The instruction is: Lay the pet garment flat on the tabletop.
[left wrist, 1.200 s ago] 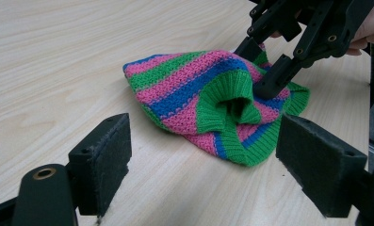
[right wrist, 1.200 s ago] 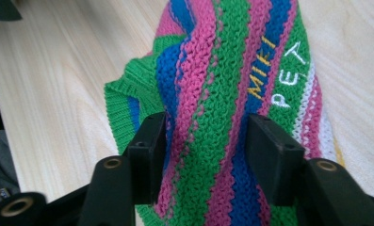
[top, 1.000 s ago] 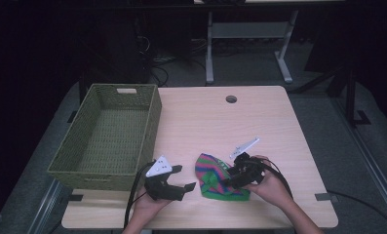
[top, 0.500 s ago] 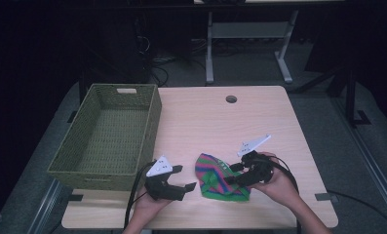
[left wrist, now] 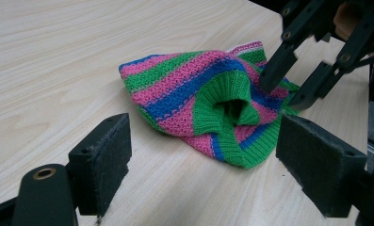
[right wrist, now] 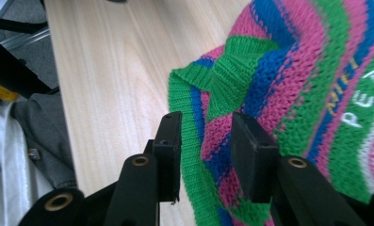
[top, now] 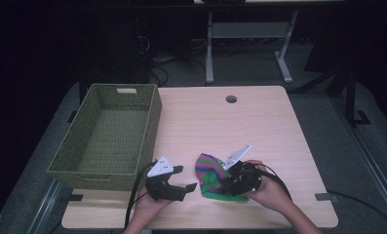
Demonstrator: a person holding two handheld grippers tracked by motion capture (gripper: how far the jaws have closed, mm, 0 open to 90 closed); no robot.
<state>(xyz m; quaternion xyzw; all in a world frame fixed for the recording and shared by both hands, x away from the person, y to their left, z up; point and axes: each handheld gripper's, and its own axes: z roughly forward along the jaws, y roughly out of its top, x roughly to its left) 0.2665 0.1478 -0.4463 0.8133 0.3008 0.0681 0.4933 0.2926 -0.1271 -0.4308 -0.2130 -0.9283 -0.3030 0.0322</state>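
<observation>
A knitted hat (top: 208, 170) striped in pink, green and blue lies crumpled near the table's front edge, and its green ribbed rim (left wrist: 224, 94) is folded over. My right gripper (top: 227, 183) comes at it from the right. Its jaws (right wrist: 206, 155) are nearly together, with the hat's (right wrist: 293, 84) green rim and striped fabric between them. White and yellow letters show on the knit. My left gripper (top: 186, 178) rests on the table just left of the hat. It stands wide open (left wrist: 208, 160) with nothing held, facing the hat and the right gripper (left wrist: 290, 84).
An empty green woven basket (top: 152, 126) stands at the table's left side, just behind my left hand. The wooden table (top: 240, 126) has a round cable hole (top: 231, 99) at its back. Dark floor and desk legs lie beyond.
My right gripper drew slightly to the right, then came back left and lower onto the hat's edge. The left gripper and the basket have stayed put.
</observation>
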